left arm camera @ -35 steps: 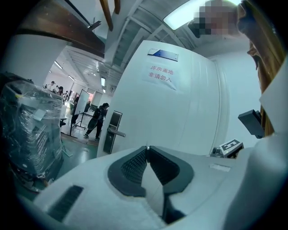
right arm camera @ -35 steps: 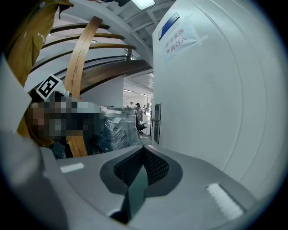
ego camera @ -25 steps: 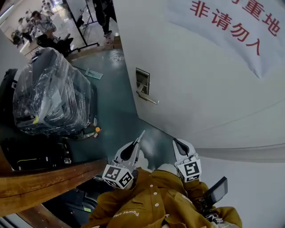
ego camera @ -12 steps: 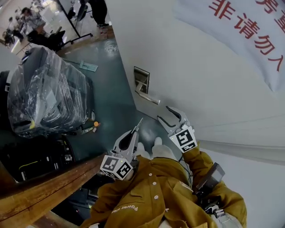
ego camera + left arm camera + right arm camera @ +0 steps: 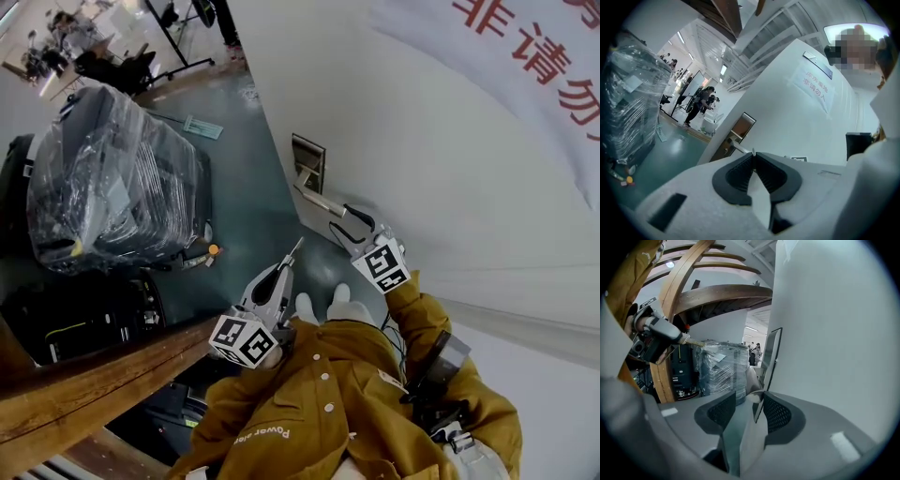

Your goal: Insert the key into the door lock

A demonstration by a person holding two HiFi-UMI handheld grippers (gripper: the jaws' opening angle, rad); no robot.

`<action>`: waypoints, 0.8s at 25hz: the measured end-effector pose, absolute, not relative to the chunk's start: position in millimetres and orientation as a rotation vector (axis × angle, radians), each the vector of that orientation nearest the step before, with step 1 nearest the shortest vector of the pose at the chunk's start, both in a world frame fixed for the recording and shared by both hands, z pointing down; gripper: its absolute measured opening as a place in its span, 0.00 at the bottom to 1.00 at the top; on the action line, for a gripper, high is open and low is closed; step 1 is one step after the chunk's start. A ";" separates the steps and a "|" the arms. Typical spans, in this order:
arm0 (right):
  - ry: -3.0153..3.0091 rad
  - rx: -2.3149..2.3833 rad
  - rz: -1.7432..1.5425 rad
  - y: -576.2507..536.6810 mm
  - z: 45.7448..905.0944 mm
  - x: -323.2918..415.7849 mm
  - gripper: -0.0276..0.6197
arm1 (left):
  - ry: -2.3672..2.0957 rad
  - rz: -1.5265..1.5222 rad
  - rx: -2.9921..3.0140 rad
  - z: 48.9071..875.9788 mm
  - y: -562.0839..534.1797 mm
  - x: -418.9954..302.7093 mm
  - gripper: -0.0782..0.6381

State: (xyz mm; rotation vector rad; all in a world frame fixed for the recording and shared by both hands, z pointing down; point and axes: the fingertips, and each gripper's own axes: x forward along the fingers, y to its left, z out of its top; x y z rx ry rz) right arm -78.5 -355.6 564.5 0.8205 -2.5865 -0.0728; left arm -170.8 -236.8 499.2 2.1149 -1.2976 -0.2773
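A white door [image 5: 422,169] carries a metal lock plate [image 5: 308,159] with a lever handle [image 5: 317,199] below it. My right gripper [image 5: 348,223] is at the handle's free end. Its jaws are closing, and in the right gripper view the handle's rounded end [image 5: 755,397] lies between the pads of the right gripper [image 5: 749,401]. My left gripper [image 5: 285,266] hangs lower left of the lock, shut on a thin metal key [image 5: 294,251] that points toward the door. In the left gripper view the key tip [image 5: 753,151] sticks out of the left gripper [image 5: 753,157], short of the lock plate [image 5: 741,126].
A large black case wrapped in clear plastic [image 5: 112,187] stands on the green floor at left. A curved wooden beam [image 5: 94,384] crosses the lower left. A banner with red characters [image 5: 534,56] hangs on the door. People stand far back.
My right gripper has opened and travelled up and left to the handle's end. The left gripper with the key has shifted a little toward the door.
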 end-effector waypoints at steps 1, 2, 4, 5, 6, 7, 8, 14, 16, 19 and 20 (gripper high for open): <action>-2.587 0.830 -0.079 -357.4 564.7 -77.7 0.31 | -1.287 -0.304 2.082 503.1 -237.5 -172.1 0.15; -2.585 0.838 -0.088 -358.7 564.7 -76.4 0.25 | -1.274 -0.329 2.047 508.1 -238.5 -173.5 0.15; -2.575 0.838 -0.117 -360.6 564.2 -74.7 0.22 | -1.241 -0.383 1.974 520.7 -243.5 -177.7 0.15; -2.571 0.834 -0.132 -361.5 563.5 -74.7 0.22 | -1.223 -0.418 1.935 527.6 -247.9 -180.7 0.15; -2.569 0.830 -0.143 -362.3 562.9 -75.0 0.22 | -1.205 -0.460 1.892 534.8 -253.2 -184.4 0.15; -2.568 0.827 -0.147 -362.5 562.6 -75.4 0.22 | -1.188 -0.502 1.846 542.4 -259.1 -188.3 0.15; -2.568 0.826 -0.146 -362.3 562.3 -75.8 0.22 | -1.173 -0.537 1.799 550.3 -265.2 -192.0 0.15; -2.568 0.818 -0.148 -362.5 561.3 -76.5 0.22 | -1.163 -0.589 1.635 600.2 -308.1 -208.5 0.15; -2.566 0.808 -0.148 -362.1 561.1 -76.4 0.22 | -1.089 -0.660 1.594 609.1 -324.5 -201.8 0.15; -2.569 0.793 -0.150 -362.4 560.7 -76.5 0.22 | -0.971 -0.763 1.534 616.1 -349.2 -187.4 0.15; -2.573 0.792 -0.149 -362.7 560.4 -76.7 0.22 | -0.958 -0.773 1.530 620.0 -357.4 -186.0 0.15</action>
